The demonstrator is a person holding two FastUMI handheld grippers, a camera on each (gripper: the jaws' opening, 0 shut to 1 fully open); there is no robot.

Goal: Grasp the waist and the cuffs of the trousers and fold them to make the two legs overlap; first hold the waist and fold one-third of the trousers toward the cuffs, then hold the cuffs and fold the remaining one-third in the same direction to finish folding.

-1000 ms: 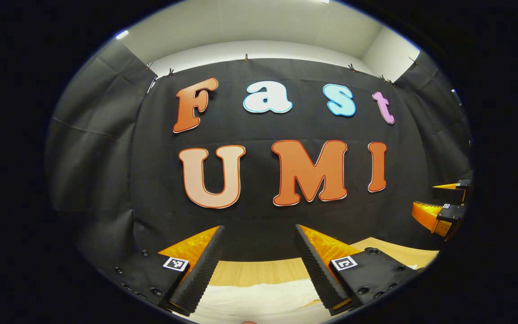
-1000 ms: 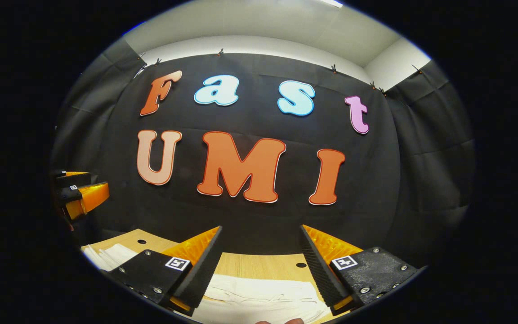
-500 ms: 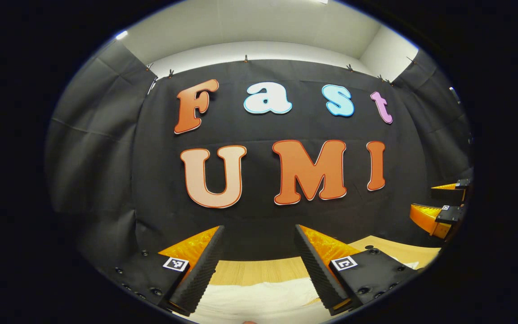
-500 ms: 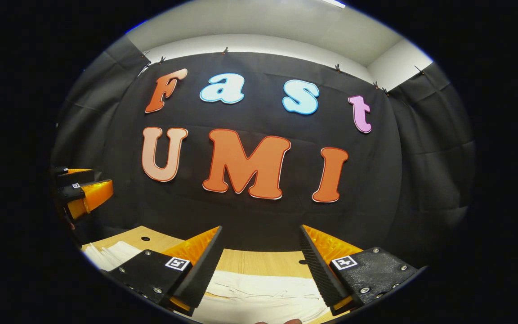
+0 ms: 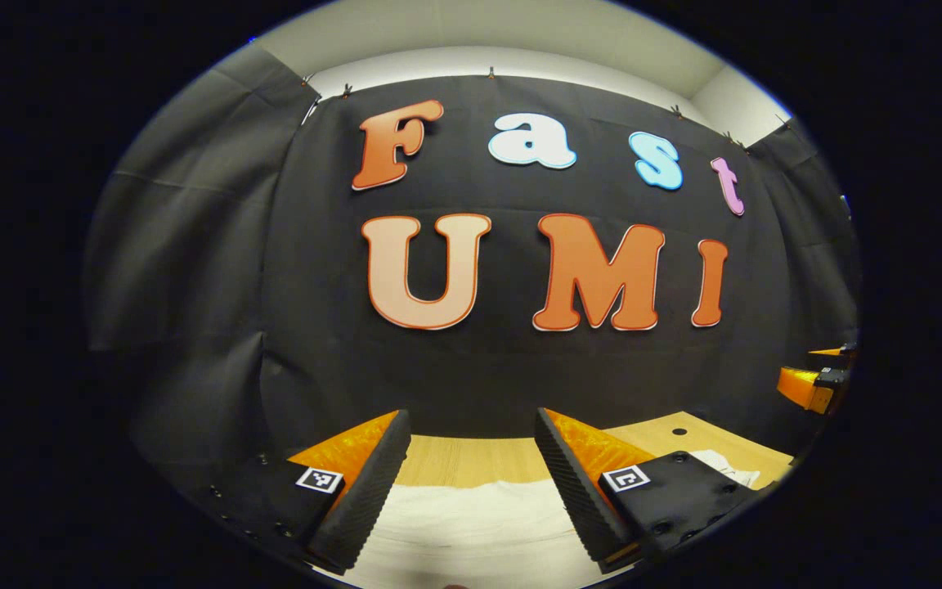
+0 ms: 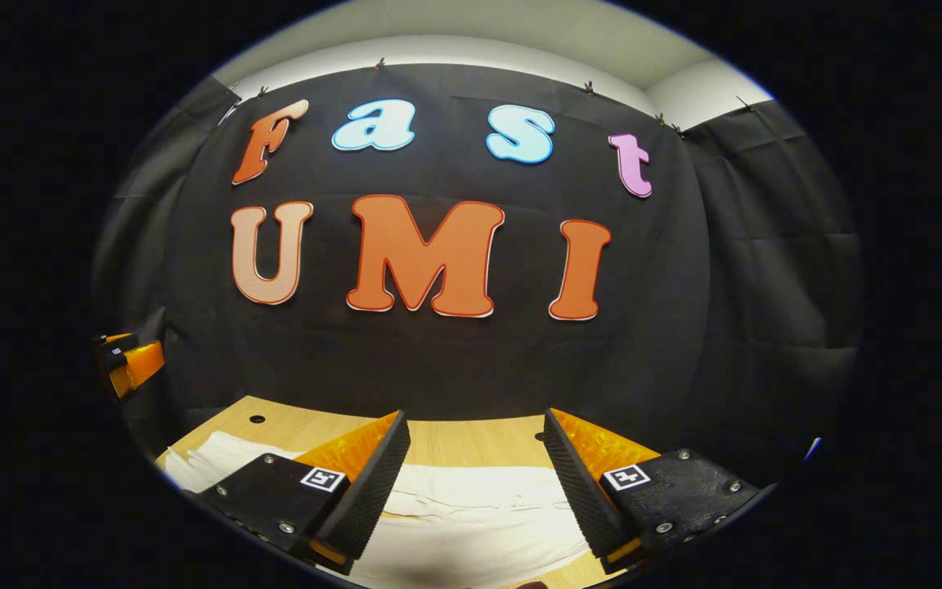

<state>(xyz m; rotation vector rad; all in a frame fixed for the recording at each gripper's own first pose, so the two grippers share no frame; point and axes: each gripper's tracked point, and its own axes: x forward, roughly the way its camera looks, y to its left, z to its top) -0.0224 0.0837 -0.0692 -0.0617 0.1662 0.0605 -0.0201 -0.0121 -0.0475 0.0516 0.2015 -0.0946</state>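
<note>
Both the left gripper (image 5: 468,425) and right gripper (image 6: 475,425) hover with jaws apart — the white trousers (image 6: 479,515) lie flat on the wooden table (image 6: 471,433) just below and ahead of each jaw gap. Lower both evenly — pinch one edge layer, not the table.

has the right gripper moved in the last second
Yes. The right gripper has tipped downward: in its view the wall sits higher and more wooden table and white trousers show.

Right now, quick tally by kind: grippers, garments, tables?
Grippers: 2, the left gripper and the right gripper, both open above the cloth.
Garments: 1, the white trousers lying flat.
Tables: 1, the wooden table.
Total: 4.
</note>
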